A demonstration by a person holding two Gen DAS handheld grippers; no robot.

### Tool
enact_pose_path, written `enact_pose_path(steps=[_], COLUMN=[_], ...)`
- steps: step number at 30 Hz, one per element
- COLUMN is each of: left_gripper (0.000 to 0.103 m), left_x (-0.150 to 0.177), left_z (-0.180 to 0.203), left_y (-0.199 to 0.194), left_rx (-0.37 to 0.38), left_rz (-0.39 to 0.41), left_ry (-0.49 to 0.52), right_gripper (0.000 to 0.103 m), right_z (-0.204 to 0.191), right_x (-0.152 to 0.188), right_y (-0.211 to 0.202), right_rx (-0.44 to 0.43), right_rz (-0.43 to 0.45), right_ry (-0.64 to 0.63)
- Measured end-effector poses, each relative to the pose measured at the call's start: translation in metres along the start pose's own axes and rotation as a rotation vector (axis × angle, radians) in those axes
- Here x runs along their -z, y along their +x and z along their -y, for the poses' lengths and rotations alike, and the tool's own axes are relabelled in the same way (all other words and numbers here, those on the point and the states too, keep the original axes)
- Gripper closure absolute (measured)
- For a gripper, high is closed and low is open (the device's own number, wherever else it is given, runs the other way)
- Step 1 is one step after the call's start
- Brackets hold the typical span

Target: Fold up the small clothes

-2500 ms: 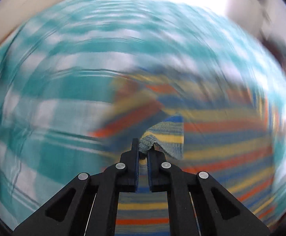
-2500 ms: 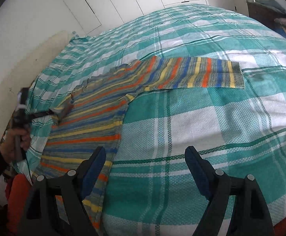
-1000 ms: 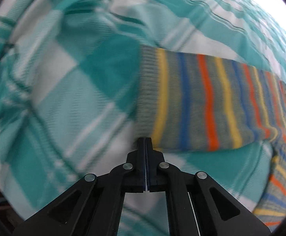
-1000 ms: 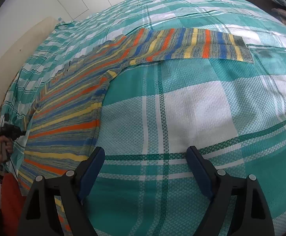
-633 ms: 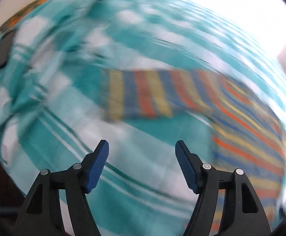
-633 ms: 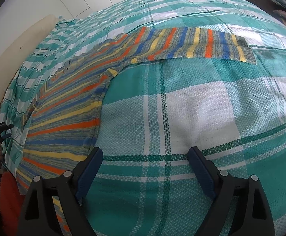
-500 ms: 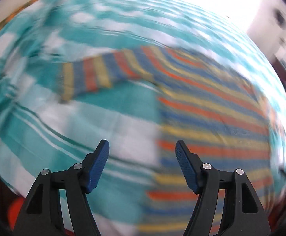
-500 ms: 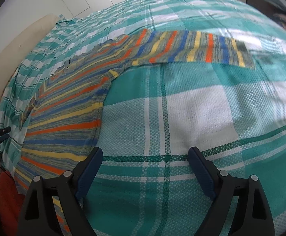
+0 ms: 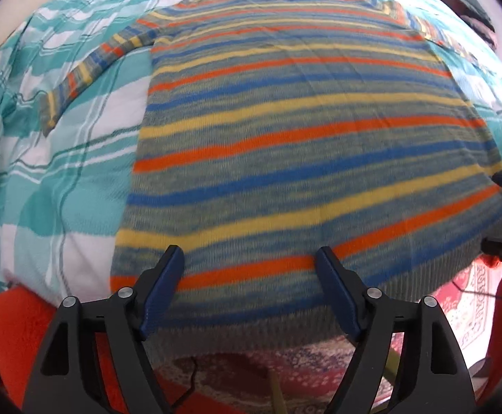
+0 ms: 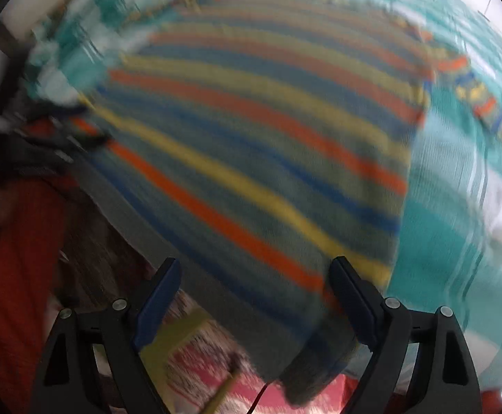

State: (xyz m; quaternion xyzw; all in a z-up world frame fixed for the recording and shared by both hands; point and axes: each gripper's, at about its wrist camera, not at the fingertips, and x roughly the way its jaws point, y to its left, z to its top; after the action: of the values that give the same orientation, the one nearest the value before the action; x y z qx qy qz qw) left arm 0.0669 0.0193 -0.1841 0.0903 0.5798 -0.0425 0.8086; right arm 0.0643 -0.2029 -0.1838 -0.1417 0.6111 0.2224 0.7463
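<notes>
The left gripper (image 9: 249, 276) is opening, nothing between its jaws; the right gripper (image 10: 254, 288) stands wide and empty. Both hang above the hem of the striped sweater (image 9: 285, 145), spread flat on the checked bedspread (image 9: 43, 138). Sleeves out, folding seems about to begin: next, likely pinch the hem corners.

home bedroom: bed with teal plaid bedspread (image 9: 61, 179), patterned red rug (image 9: 471, 296) on floor.
</notes>
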Motion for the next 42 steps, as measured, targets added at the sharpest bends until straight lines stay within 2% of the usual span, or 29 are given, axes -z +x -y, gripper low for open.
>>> enact_pose_path(steps=[3, 13, 18, 23, 25, 27, 30, 33, 36, 38, 40, 42], left_gripper=[0.019, 0.009, 0.008, 0.011, 0.017, 0.016, 0.014, 0.009, 0.009, 0.009, 0.009, 0.009], left_x=[0.003, 0.011, 0.018, 0.028, 0.031, 0.027, 0.010, -0.022, -0.052, -0.061, -0.057, -0.046], left_z=[0.000, -0.006, -0.007, -0.010, -0.015, -0.023, -0.032, -0.037, -0.042, -0.040, -0.037, -0.032], left_y=[0.002, 0.013, 0.015, 0.004, -0.011, -0.035, -0.060, -0.074, -0.063, -0.045, -0.020, 0.008], left_rx=[-0.007, -0.005, -0.004, 0.006, 0.029, 0.075, 0.088, 0.081, 0.097, 0.112, 0.108, 0.079], left_rz=[-0.016, -0.091, -0.134, -0.200, -0.181, -0.116, -0.036, 0.048, 0.109, 0.121, 0.109, 0.060], left_ry=[-0.001, -0.023, -0.022, -0.020, -0.039, -0.064, -0.076, -0.104, -0.155, -0.202, -0.230, -0.236], right_gripper=[0.015, 0.013, 0.011, 0.012, 0.012, 0.012, 0.012, 0.012, 0.012, 0.012, 0.012, 0.012], right_z=[-0.002, 0.004, -0.003, 0.002, 0.009, 0.017, 0.028, 0.040, 0.044, 0.043, 0.039, 0.037], right_x=[0.006, 0.012, 0.008, 0.007, 0.011, 0.014, 0.010, -0.006, -0.030, -0.045, -0.058, -0.057], right_y=[-0.001, 0.001, 0.005, -0.003, -0.014, -0.034, -0.065, -0.090, -0.093, -0.081, -0.060, -0.026], right_rx=[0.028, 0.029, 0.030, -0.040, -0.071, -0.075, -0.041, -0.035, -0.062, -0.084, -0.098, -0.092], right_rz=[0.024, -0.002, -0.023, -0.079, -0.088, -0.055, 0.031, 0.147, 0.250, 0.302, 0.307, 0.244], right_ry=[-0.004, 0.003, 0.003, 0.070, 0.100, 0.121, 0.142, 0.185, 0.241, 0.275, 0.297, 0.314])
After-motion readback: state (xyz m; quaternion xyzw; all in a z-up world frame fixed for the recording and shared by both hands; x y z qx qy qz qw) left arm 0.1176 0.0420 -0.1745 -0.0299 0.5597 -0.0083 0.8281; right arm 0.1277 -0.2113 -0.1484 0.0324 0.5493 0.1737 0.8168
